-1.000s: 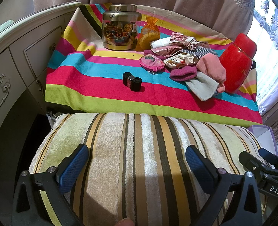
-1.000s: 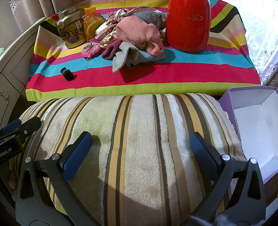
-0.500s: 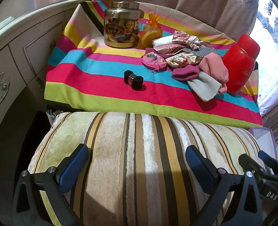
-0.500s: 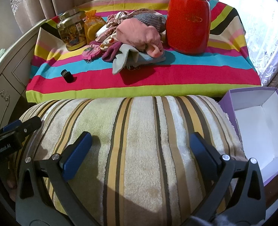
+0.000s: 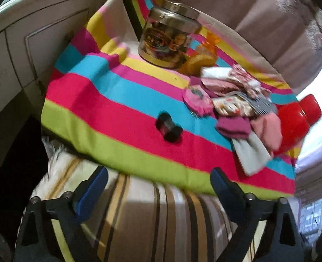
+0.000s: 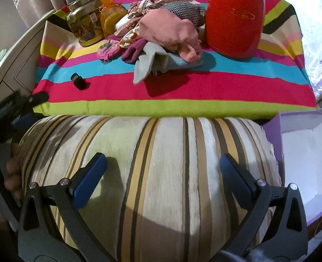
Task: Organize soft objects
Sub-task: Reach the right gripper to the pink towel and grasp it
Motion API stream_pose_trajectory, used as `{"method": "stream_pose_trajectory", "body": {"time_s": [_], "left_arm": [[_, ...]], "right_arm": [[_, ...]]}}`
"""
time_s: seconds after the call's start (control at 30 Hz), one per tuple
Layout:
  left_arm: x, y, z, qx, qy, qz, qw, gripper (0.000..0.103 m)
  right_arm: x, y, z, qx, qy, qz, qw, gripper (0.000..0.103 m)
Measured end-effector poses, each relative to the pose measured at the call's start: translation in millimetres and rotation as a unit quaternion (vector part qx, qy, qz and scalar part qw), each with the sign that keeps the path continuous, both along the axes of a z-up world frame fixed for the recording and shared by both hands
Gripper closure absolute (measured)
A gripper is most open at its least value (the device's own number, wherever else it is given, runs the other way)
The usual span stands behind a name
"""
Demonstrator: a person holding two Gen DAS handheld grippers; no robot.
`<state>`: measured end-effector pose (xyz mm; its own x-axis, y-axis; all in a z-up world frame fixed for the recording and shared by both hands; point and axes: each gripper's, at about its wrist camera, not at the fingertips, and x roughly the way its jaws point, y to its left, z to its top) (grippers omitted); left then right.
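Note:
A pile of soft cloths and socks (image 5: 237, 109) (image 6: 161, 32), pink, magenta, grey and patterned, lies on the striped tablecloth (image 5: 117, 109) (image 6: 204, 83). In front of the table sits a plush striped cushion (image 5: 161, 214) (image 6: 161, 163). My left gripper (image 5: 158, 183) hangs over the cushion's far edge with its jaws closing; no pad presses on anything. It also shows at the left edge of the right wrist view (image 6: 31, 108). My right gripper (image 6: 163, 166) stands wide open above the cushion's middle.
A red canister (image 6: 235, 19) (image 5: 292, 122) stands right of the pile. A glass jar (image 5: 167, 41) (image 6: 84, 26) and an orange pouch (image 6: 113, 15) stand at the back left. A small black object (image 5: 168, 128) lies on the red stripe. An open purple box (image 6: 302, 152) sits right of the cushion; a white dresser (image 5: 19, 43) is left.
The left wrist view has swung forward toward the table and rolled, so less cushion shows; its jaws stand a little narrower. The right gripper has edged slightly closer to the table.

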<state>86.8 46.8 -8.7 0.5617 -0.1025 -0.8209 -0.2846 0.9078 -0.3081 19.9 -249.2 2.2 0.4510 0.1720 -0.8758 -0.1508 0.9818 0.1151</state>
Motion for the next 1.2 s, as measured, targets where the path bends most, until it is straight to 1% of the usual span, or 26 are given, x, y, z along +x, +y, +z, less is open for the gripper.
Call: {"method": "stream_pose_trajectory", "body": {"time_s": [0.1,0.13,0.17,0.2,0.27,0.33,0.37,0.4,0.43,0.5,0.57,0.63,0.7,0.77,0.87,0.97,1.07,1.1,1.2], "left_arm": [[25,2,-5,0.001,0.017,0.007,0.9998,0.023],[31,3,-7,0.001,0.020,0.008,0.9998,0.024],[38,3,-8,0.001,0.022,0.007,0.9997,0.025],[44,3,-10,0.003,0.026,0.007,0.9996,0.028],[57,2,-13,0.004,0.031,0.008,0.9995,0.032],[71,0,-19,0.005,0.042,0.005,0.9991,0.034],[76,0,-22,0.003,0.048,0.004,0.9988,0.039],[82,-1,-27,-0.001,0.058,0.003,0.9983,0.045],[87,-2,-31,-0.003,0.065,0.001,0.9979,0.048],[94,-4,-38,-0.007,0.077,0.000,0.9970,0.056],[99,-6,-41,-0.013,0.078,-0.007,0.9968,0.057],[102,-11,-41,-0.003,0.074,-0.016,0.9971,0.061],[102,-16,-40,-0.001,0.071,-0.027,0.9971,0.071],[98,-21,-38,0.009,0.065,-0.035,0.9972,0.071],[96,-24,-40,0.006,0.060,-0.042,0.9973,0.072],[93,-22,-40,-0.007,0.056,-0.046,0.9974,0.073],[90,-22,-39,-0.030,0.040,-0.056,0.9971,0.086],[85,-19,-37,-0.034,0.037,-0.059,0.9970,0.088],[83,-19,-37,-0.043,0.035,-0.062,0.9966,0.088]], "right_arm": [[9,8,1,-0.023,-0.006,0.042,0.999,0.000],[13,12,3,-0.042,-0.017,0.066,0.997,0.000],[15,12,4,-0.057,-0.025,0.070,0.996,0.000],[18,12,4,-0.061,-0.025,0.068,0.995,0.000],[29,4,3,-0.046,-0.015,0.061,0.997,0.000],[36,-1,2,-0.038,-0.010,0.054,0.998,0.000],[41,-3,3,-0.042,-0.015,0.051,0.998,0.000],[45,-3,6,-0.049,-0.021,0.051,0.997,0.000],[48,-3,8,-0.056,-0.029,0.052,0.997,0.000],[54,-1,14,-0.072,-0.043,0.058,0.995,0.000],[62,2,17,-0.093,-0.055,0.065,0.992,0.000],[71,6,19,-0.119,-0.070,0.068,0.988,0.000],[81,7,20,-0.133,-0.080,0.069,0.985,0.000],[89,8,23,-0.138,-0.088,0.067,0.984,0.000],[104,5,24,-0.132,-0.093,0.058,0.985,0.000],[119,6,28,-0.103,-0.098,0.059,0.988,0.000],[130,10,33,-0.085,-0.104,0.063,0.989,0.000],[135,13,34,-0.080,-0.107,0.065,0.989,0.000],[148,17,32,-0.067,-0.108,0.070,0.989,0.000]]}}
